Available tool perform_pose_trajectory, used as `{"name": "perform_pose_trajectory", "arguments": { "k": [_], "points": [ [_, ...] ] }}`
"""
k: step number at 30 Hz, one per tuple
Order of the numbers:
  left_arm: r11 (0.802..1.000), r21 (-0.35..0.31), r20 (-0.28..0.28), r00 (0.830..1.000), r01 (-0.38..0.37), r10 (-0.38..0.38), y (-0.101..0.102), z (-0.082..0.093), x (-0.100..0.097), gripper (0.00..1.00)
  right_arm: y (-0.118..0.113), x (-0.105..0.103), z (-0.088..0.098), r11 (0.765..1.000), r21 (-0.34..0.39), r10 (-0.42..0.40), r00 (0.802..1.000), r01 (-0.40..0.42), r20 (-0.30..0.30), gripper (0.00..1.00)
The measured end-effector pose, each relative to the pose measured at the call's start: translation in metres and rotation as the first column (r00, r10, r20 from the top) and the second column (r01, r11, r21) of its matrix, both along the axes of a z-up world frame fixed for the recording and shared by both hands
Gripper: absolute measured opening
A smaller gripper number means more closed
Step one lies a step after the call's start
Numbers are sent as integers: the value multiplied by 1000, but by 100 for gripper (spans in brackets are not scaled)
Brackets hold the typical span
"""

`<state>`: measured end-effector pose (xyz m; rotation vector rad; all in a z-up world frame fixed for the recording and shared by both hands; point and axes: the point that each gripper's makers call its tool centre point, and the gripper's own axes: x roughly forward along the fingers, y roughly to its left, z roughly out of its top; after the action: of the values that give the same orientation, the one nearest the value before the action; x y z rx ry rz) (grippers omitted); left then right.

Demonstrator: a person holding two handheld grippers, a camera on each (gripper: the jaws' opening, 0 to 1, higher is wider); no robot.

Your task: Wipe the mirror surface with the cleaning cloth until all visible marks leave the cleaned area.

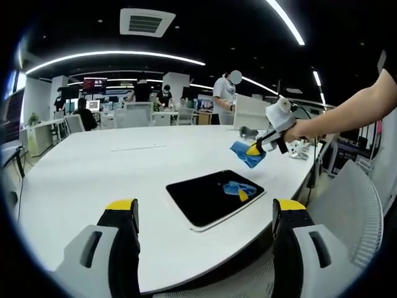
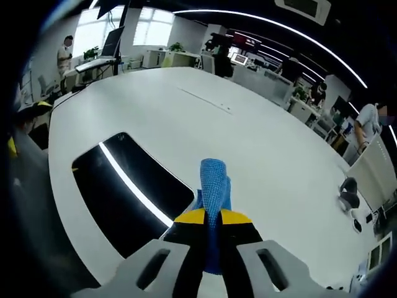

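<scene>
- A big white table (image 1: 124, 180) with round edges fills the middle of a large office. Its top is smooth and plain.
- The ceiling is dark, with long curved strips of light and a square vent (image 1: 146, 22).
- Far back there are desks, screens and a few people. One person (image 1: 224, 99) stands at the far side of the table.
- A white mesh chair (image 1: 353, 211) sits at the table's edge, on the right of the left gripper view.
- The mirror (image 1: 214, 197) lies flat on the table near the front edge. It is a thin rectangle with round corners and a pale rim. It looks dark and shiny, and a light strip shows in it in the right gripper view.
- In the left gripper view, the mirror's long side runs from near left to far right.
- The cloth (image 2: 214, 186) is blue, soft and a bit bumpy. It hangs folded above the table, just past the mirror's far corner.
- The right gripper (image 2: 212, 218) has its yellow tips pinched tight on the cloth. A person's hand (image 1: 296, 130) holds it.
- The left gripper (image 1: 205, 214) has its jaws wide apart, holding nothing, near the table's front edge.
</scene>
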<state>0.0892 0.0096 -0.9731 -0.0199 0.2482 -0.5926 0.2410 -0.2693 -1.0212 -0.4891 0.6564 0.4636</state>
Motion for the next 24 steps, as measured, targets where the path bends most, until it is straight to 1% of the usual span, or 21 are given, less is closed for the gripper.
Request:
{"name": "perform_pose_trajectory", "arguments": {
  "k": [4,8,10,14,17,19,24],
  "points": [
    [1000,0,-3,1000,4,-4,-1,0,0,87,-5,-3,-6,1000,8,-18,1000,18,-12,1],
    [1000,2,-4,1000,3,-3,-1,-1,0,87,-11,-9,-19,999,11,-31,998,31,-46,1],
    [1000,1,-3,1000,0,0,0,-1,0,87,-14,-10,-25,1000,3,-29,998,30,-55,1],
    [1000,3,-3,1000,-3,3,0,-1,0,87,-19,-12,-37,999,11,-51,996,52,-79,2],
    [1000,3,-6,1000,0,0,0,-1,0,87,-23,-15,-47,998,-9,-55,994,55,-96,2],
    [1000,3,-6,1000,-2,2,0,-1,0,87,-26,-15,-52,998,-38,-47,995,43,-93,2],
    [1000,5,-8,1000,-4,4,0,-1,0,87,-31,-14,-57,997,-37,-75,992,72,-102,2]
  ]
}}
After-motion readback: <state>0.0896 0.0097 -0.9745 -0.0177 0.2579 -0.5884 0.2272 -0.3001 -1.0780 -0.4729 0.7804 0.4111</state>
